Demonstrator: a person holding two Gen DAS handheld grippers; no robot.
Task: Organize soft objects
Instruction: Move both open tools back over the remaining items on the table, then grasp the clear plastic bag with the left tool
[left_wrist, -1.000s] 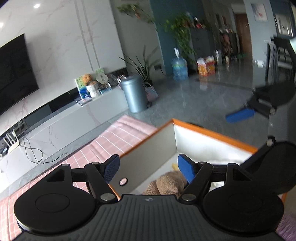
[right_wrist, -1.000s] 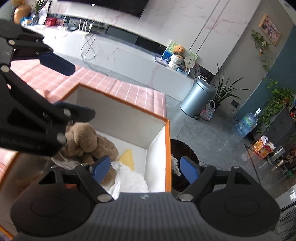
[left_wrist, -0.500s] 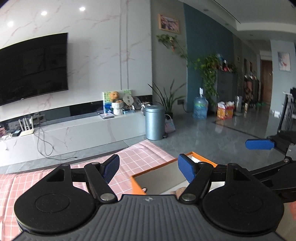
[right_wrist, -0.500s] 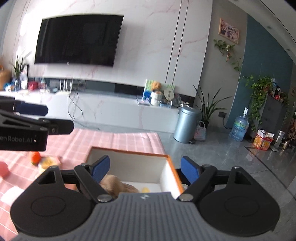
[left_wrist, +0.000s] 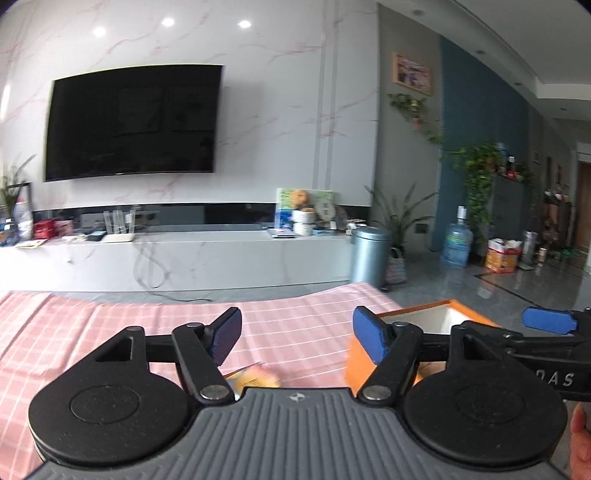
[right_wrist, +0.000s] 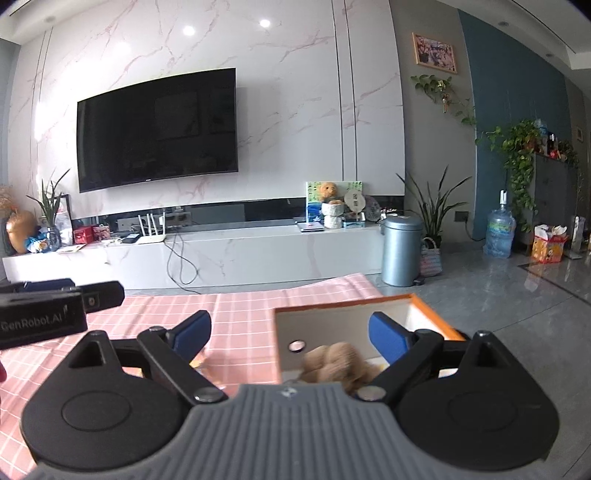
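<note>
An orange-rimmed storage box (right_wrist: 432, 314) stands on the pink checked tablecloth (right_wrist: 240, 314); a brown plush bear (right_wrist: 336, 363) lies inside it. My right gripper (right_wrist: 290, 336) is open and empty, held above the box's near left corner. My left gripper (left_wrist: 297, 338) is open and empty over the cloth, left of the box (left_wrist: 458, 308). A yellow-orange item (left_wrist: 255, 376) lies on the cloth under the left gripper, mostly hidden. The right gripper's blue fingertip (left_wrist: 548, 320) shows at the right of the left wrist view.
The table's far edge faces a white TV console (right_wrist: 240, 254) under a wall TV (right_wrist: 159, 129). A grey bin (right_wrist: 400, 251), plants and a water jug (right_wrist: 499, 232) stand on the grey floor to the right. The left gripper's body (right_wrist: 44, 312) shows at left.
Both grippers have lifted and levelled out from looking down into the box. The left one has swung left over the cloth. Both stayed open and empty.
</note>
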